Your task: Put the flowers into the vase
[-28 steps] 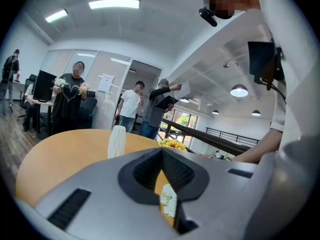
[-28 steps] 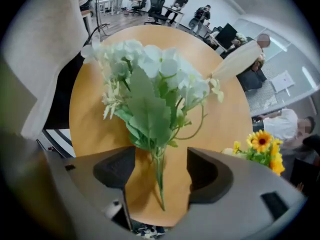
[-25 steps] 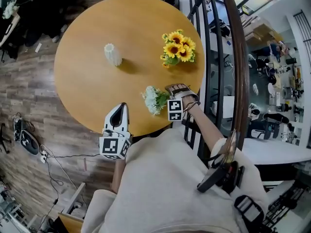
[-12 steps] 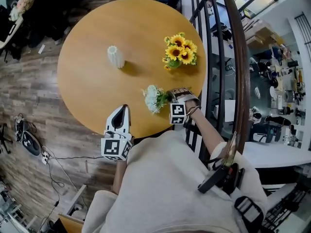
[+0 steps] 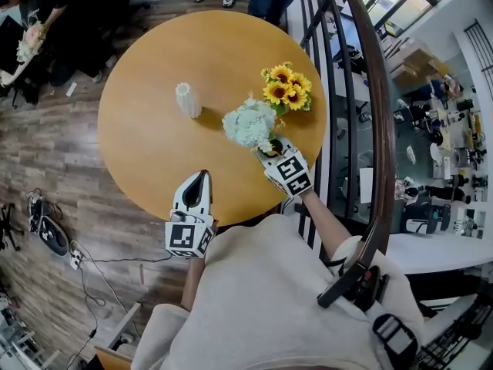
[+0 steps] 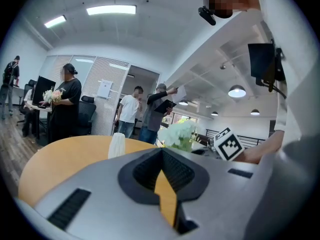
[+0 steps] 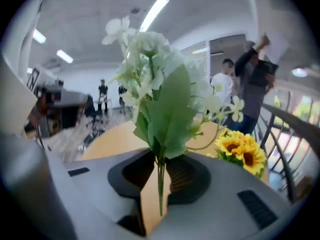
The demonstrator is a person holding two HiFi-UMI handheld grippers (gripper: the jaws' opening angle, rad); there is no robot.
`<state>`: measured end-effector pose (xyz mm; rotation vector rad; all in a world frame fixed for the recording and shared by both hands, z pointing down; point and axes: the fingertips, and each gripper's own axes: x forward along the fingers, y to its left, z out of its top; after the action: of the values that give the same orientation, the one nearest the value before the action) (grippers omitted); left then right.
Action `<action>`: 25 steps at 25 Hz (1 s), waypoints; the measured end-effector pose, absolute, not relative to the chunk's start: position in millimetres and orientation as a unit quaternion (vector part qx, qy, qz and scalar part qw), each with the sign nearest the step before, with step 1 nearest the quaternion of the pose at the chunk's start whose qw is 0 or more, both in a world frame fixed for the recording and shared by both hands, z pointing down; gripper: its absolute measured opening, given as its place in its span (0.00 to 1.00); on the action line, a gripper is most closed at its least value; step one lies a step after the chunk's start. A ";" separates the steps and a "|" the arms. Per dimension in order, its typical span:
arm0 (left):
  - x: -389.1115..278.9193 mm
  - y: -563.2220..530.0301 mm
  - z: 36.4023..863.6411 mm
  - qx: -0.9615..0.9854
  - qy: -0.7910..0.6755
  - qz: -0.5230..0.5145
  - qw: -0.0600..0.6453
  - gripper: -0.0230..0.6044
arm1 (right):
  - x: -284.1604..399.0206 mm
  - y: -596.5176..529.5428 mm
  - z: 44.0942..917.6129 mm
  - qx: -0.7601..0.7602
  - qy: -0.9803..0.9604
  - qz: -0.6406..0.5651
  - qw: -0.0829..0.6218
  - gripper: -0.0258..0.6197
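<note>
White flowers [image 5: 249,123] are gripped by the stems in the right gripper [image 5: 271,149], jaws just closed, four o'clock from the vase [image 5: 185,99]; left gripper [image 5: 199,182] is clenched, empty.

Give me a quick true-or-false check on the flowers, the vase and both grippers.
1. The right gripper is shut on the white flowers. True; its fingers have just closed on them.
2. The white flowers sit in the vase. False: they are held above the table, apart from the vase.
3. The left gripper holds the sunflowers. False: the left gripper is shut on nothing; the sunflowers sit on the table.
4. The vase stands upright. True.
</note>
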<state>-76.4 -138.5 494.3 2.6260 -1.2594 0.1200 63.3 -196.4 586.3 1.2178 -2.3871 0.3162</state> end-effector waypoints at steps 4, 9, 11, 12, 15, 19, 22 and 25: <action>-80.4 -139.0 497.3 0.893 -0.434 0.041 0.112 0.05 | 63.9 -209.3 559.3 0.455 -0.867 0.173 0.109 0.17; -85.1 -135.5 504.8 0.888 -0.443 0.043 0.113 0.05 | 55.5 -220.0 558.1 0.448 -0.873 0.158 0.108 0.17; -88.0 -138.2 503.2 0.886 -0.448 0.040 0.109 0.05 | 48.8 -233.6 544.5 0.445 -0.879 0.147 0.092 0.17; -89.8 -139.4 502.1 0.886 -0.450 0.038 0.108 0.05 | 44.9 -241.6 533.6 0.443 -0.882 0.138 0.082 0.17; -96.5 -142.0 500.2 0.881 -0.459 0.036 0.106 0.05 | 29.7 -270.1 487.1 0.436 -0.893 0.100 0.046 0.17; -106.2 -142.9 499.9 0.872 -0.476 0.036 0.105 0.05 | -0.1 -312.4 419.9 0.410 -0.911 0.041 0.004 0.17; -113.3 -140.7 499.2 0.866 -0.488 0.035 0.107 0.05 | -21.9 -335.8 383.5 0.395 -0.919 0.008 -0.013 0.17; -125.3 -139.2 499.5 0.857 -0.502 0.035 0.110 0.05 | -43.1 -353.3 367.9 0.384 -0.923 -0.009 -0.016 0.17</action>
<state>-125.3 -139.2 499.5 2.5191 -1.4744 0.1023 -43.1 -353.3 367.9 1.2179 -2.9314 -0.0276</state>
